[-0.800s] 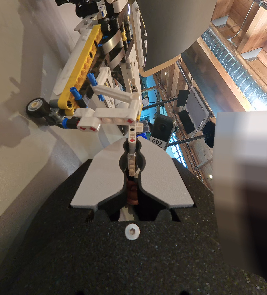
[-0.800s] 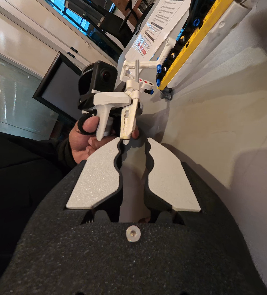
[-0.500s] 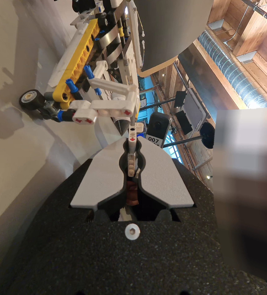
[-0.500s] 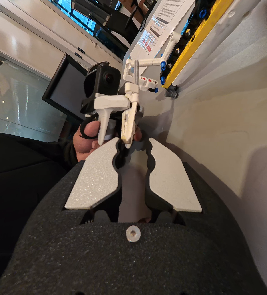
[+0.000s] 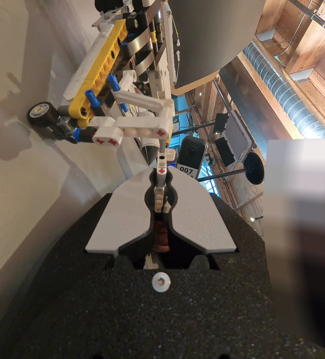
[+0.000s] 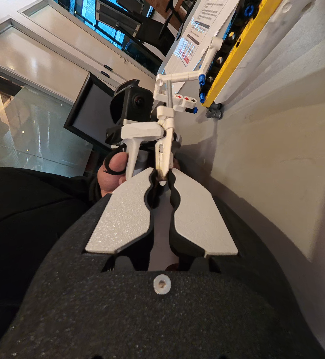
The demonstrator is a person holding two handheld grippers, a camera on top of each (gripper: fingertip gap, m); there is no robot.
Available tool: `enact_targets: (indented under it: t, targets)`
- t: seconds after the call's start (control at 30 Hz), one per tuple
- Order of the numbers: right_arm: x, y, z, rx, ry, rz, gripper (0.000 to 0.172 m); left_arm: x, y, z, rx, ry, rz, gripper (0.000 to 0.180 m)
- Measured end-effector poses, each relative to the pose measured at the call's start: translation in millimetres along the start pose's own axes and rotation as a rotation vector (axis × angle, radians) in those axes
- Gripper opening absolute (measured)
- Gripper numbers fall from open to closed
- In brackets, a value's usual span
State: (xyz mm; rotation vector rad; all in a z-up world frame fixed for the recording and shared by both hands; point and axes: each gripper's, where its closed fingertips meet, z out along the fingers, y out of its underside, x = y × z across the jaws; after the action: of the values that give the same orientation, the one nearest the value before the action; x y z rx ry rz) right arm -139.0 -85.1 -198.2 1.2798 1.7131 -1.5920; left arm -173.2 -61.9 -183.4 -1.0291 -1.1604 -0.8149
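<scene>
My left gripper (image 5: 161,174) is shut on a thin white holed beam (image 5: 161,161). A grey axle (image 5: 162,144) joins the beam to a white frame (image 5: 144,132) on a model with a yellow beam (image 5: 103,64) and a black wheel (image 5: 39,114). In the right wrist view the same white beam (image 6: 166,147) hangs below the model's frame, beside a hand (image 6: 111,171) on the left gripper. My right gripper (image 6: 162,172) has its fingertips closed on the beam's lower tip. The yellow beam (image 6: 239,48) lies at the upper right.
The model rests on a pale tabletop (image 6: 274,155). A black camera (image 5: 191,153) stands just beyond the beam and also shows in the right wrist view (image 6: 136,101). A printed sheet (image 6: 196,29) and a dark monitor (image 6: 91,108) stand behind. My two grippers' fingertips are within a few centimetres of each other.
My right gripper moved up to the white beam's lower end and its jaws narrowed onto it. My left gripper kept its hold on the beam.
</scene>
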Motion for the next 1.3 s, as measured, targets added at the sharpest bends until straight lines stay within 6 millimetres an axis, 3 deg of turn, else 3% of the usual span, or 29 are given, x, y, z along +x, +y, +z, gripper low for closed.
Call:
enact_targets:
  t: [0.2,0.37,0.57,0.73,0.83,1.13,1.3]
  targets:
    - [3,-7,-5,0.038,-0.006,0.028,0.018,1,3,-2,-0.022,0.01,-0.008,0.007]
    - [3,-9,-7,0.05,-0.014,0.04,0.012,0,4,0,-0.036,0.007,-0.014,0.009]
    - [8,-9,-9,0.048,-0.003,0.08,0.007,-1,11,-2,-0.132,0.004,-0.02,0.035]
    - [18,-13,-11,0.05,0.01,0.158,0.007,1,15,-13,-0.2,-0.048,0.11,0.046]
    - [26,-14,-13,0.057,0.047,0.181,0.007,11,14,-22,-0.255,-0.019,0.231,0.04]
    - [31,-18,-10,0.018,0.046,0.198,0.007,31,-48,-49,-0.155,0.007,0.533,0.033]
    - [28,-20,-8,0.006,0.016,0.189,0.007,42,-58,-50,-0.153,0.017,0.624,0.033]
